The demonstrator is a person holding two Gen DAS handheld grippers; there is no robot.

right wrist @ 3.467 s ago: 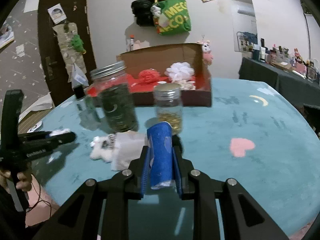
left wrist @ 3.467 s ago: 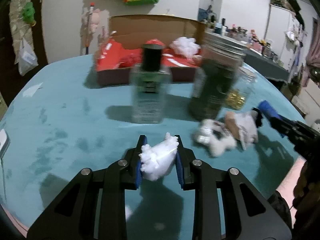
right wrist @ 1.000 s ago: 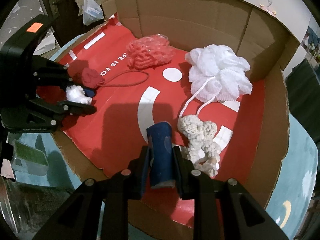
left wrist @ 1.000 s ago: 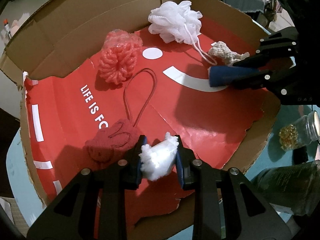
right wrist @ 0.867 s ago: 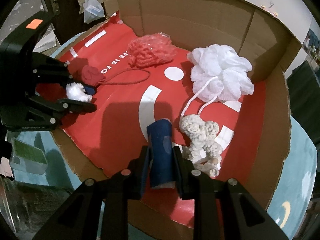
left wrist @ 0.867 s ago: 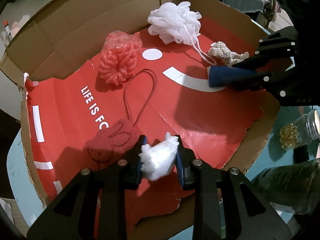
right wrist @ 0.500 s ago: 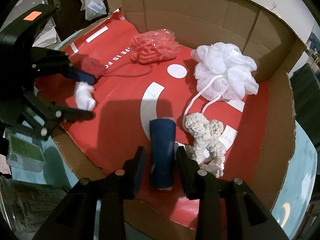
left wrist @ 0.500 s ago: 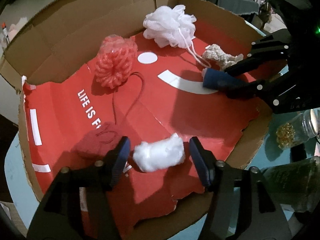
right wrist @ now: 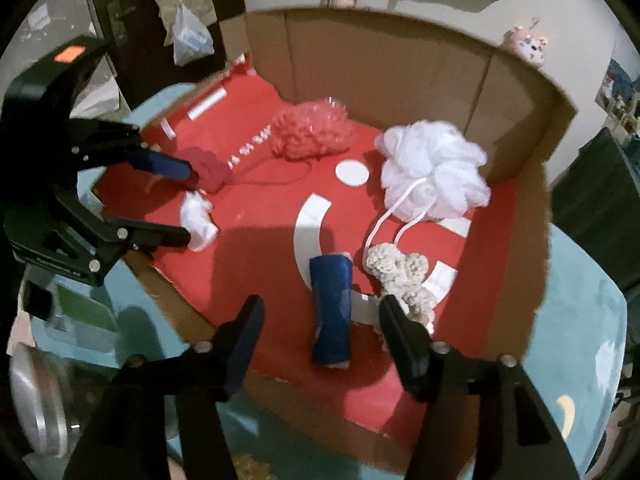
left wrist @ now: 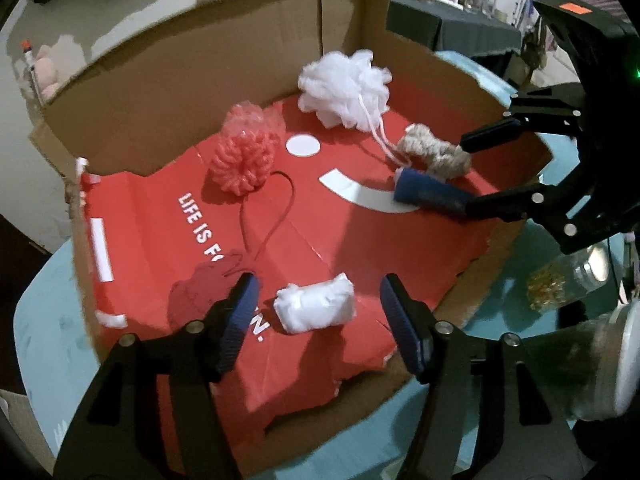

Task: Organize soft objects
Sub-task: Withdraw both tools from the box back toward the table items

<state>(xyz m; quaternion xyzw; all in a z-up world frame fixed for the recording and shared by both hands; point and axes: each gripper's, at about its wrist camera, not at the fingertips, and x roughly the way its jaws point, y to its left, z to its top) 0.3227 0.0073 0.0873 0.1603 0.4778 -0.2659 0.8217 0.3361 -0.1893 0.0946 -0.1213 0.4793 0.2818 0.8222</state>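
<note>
Inside the cardboard box (left wrist: 168, 92) lie a white wad (left wrist: 316, 308), blue roll (right wrist: 332, 312) and seemingly yarn puffs, both grippers' jaws wide, empty.

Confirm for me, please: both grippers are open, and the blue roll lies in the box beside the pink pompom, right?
Not quite: the blue roll lies beside the beige crocheted piece, not the pink pompom, as the right wrist view shows. Both the left gripper and the right gripper are indeed open, and the roll is in the box.
</note>
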